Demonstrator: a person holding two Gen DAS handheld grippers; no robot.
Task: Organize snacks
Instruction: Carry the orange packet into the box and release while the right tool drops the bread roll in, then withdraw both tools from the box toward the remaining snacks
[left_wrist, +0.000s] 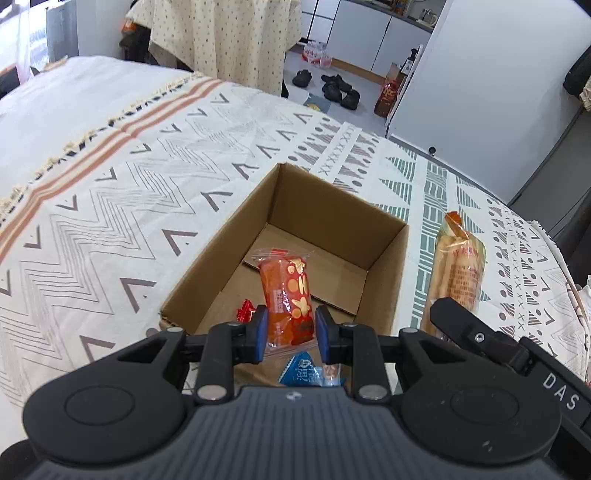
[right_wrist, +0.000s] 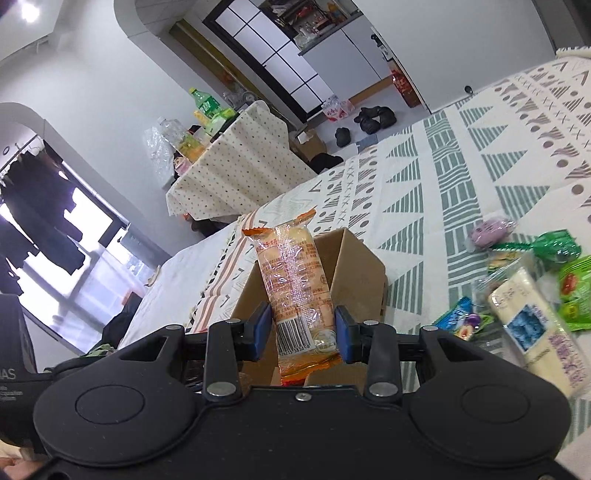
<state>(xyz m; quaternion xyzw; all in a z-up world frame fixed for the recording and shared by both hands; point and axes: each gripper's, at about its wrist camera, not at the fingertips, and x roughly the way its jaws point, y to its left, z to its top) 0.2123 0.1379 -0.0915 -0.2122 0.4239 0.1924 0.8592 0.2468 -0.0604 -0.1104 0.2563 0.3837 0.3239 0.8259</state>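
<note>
Right now the cardboard box (left_wrist: 332, 236) stands open on the patterned tablecloth (left_wrist: 110, 206), its flaps folded down inside, and the left gripper (left_wrist: 291, 328) hovers over its near edge with the blue pads pressed against a red-orange snack packet (left_wrist: 286, 291), which stands tilted toward 11 o'clock above the box floor. Inside the box, a small red wrapper (left_wrist: 244, 309) shows at 9 o'clock from the left pad, and a blue triangular packet (left_wrist: 301, 373) lies under the fingers at 6 o'clock. Outside the box, at 3 o'clock, the right gripper (right_wrist: 303, 332) clamps a clear biscuit packet (right_wrist: 295, 288) near its barcode end, the packet rising toward 12 o'clock in front of the box (right_wrist: 354, 273). On the cloth at 3 o'clock from that gripper lie loose snacks: a long white bar (right_wrist: 532, 328), green packets (right_wrist: 554, 247), a purple sweet (right_wrist: 491, 230) and a blue-green wrapper (right_wrist: 458, 317).
</note>
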